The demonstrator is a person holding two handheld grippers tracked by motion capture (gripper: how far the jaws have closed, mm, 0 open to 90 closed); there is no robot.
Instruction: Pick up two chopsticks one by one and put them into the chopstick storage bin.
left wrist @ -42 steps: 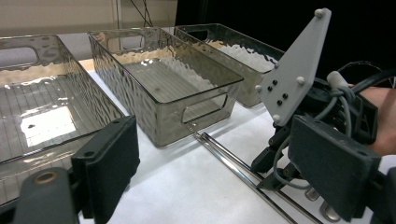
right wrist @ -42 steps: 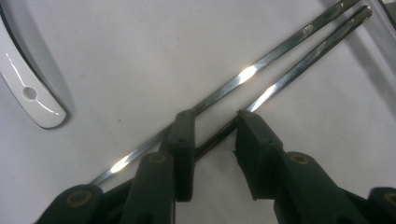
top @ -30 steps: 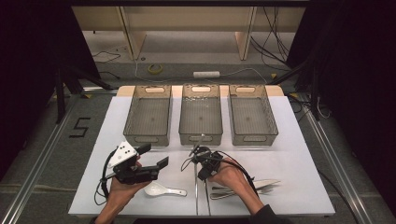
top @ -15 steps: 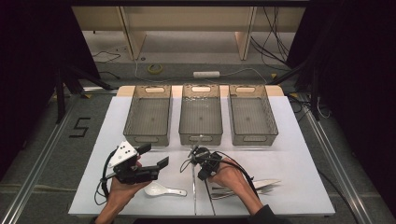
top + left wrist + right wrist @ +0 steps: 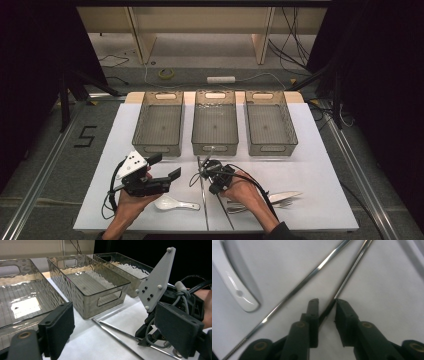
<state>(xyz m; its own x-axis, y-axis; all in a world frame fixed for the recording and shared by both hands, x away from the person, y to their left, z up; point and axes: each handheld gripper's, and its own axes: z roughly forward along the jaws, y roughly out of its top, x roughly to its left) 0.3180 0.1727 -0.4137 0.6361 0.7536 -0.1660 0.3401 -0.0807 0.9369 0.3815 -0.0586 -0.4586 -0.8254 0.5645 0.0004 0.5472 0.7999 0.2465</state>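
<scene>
Two thin metal chopsticks (image 5: 202,200) lie crossed on the white table (image 5: 320,165) near its front edge. My right gripper (image 5: 205,172) points down at them. In the right gripper view its jaws (image 5: 327,302) have just been closing, and one chopstick (image 5: 352,270) runs slantwise between them with a narrow gap still showing. The other chopstick (image 5: 307,282) lies just left of the jaws. My left gripper (image 5: 165,166) hovers open and empty to the left, above a white spoon (image 5: 167,202). Its wide-apart jaws (image 5: 117,322) face the right gripper (image 5: 155,332).
Three clear grey bins (image 5: 159,122) (image 5: 215,122) (image 5: 270,122) stand in a row at the middle of the table. A fork and a knife (image 5: 280,197) lie to the right of my right hand. The spoon's handle (image 5: 237,277) lies close to the left of the chopsticks.
The right gripper's jaws have narrowed around the chopstick. Both hands have kept their places.
</scene>
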